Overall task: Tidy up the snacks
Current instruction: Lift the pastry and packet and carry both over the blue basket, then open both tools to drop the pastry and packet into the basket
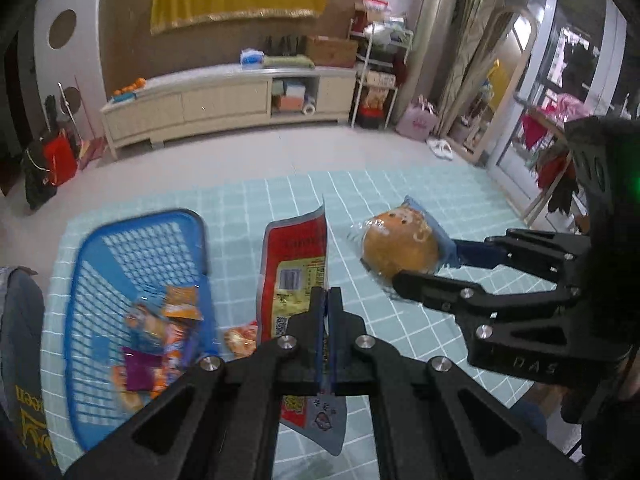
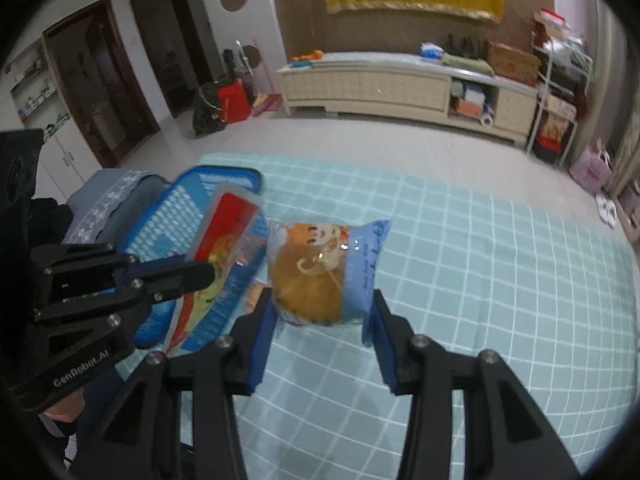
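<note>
My left gripper (image 1: 328,300) is shut on a flat red snack packet (image 1: 296,264) and holds it upright above the table, just right of the blue mesh basket (image 1: 100,256). The basket holds several small snack packs (image 1: 160,332). My right gripper (image 2: 324,320) is shut on a wrapped round bun (image 2: 316,276) in a blue wrapper and holds it above the table. In the left wrist view the bun (image 1: 400,240) and the right gripper (image 1: 424,276) hang to the right of the packet. In the right wrist view the packet (image 2: 224,248) and left gripper (image 2: 200,272) are in front of the basket (image 2: 180,216).
The table has a light teal checked cloth (image 2: 480,280). A small orange snack (image 1: 240,340) lies on the cloth between basket and packet. A chair with grey clothing (image 2: 108,200) stands by the basket. A cream cabinet (image 1: 224,100) is across the floor.
</note>
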A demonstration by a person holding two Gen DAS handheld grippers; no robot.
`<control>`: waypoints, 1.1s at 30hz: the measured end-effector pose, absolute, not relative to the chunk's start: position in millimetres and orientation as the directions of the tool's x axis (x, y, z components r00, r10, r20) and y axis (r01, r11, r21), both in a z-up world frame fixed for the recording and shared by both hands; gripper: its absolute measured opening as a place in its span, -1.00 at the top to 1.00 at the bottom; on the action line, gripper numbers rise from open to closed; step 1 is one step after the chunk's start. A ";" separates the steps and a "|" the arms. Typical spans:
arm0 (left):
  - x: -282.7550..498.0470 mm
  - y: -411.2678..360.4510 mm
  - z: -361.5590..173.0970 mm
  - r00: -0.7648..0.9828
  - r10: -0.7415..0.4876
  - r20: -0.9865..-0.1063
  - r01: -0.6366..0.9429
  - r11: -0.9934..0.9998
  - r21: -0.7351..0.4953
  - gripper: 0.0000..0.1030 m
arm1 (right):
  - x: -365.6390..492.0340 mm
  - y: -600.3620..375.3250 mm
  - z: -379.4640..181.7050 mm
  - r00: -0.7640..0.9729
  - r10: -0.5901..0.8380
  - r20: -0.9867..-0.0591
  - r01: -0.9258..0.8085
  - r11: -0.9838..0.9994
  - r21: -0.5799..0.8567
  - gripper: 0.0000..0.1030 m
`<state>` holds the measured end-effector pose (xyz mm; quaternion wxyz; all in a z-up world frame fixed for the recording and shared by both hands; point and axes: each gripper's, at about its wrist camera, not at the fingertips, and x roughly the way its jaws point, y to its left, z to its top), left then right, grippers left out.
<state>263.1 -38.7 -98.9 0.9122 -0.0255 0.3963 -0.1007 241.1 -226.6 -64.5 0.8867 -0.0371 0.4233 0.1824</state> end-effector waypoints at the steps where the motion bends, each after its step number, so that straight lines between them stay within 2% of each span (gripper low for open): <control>1: 259.6 -33.6 -94.5 0.675 -0.199 -0.711 0.158 0.980 -0.124 0.98 | 240.7 -220.7 -62.3 0.580 0.285 -0.763 -0.354 0.932 0.080 0.04; 7: 238.7 10.0 -71.1 0.716 -0.144 -0.683 0.118 0.989 -0.085 0.98 | 237.3 -182.0 -50.7 0.585 0.305 -0.751 -0.395 0.916 0.064 0.04; 15: 223.9 64.8 -65.4 0.730 -0.079 -0.679 0.048 0.997 -0.064 0.98 | 249.0 -145.6 -43.5 0.573 0.347 -0.742 -0.445 0.893 0.073 0.03; 33: 250.3 116.8 -102.7 0.679 -0.027 -0.734 0.012 1.000 -0.025 0.97 | 296.1 -98.0 -88.0 0.485 0.345 -0.803 -0.490 0.868 0.077 0.03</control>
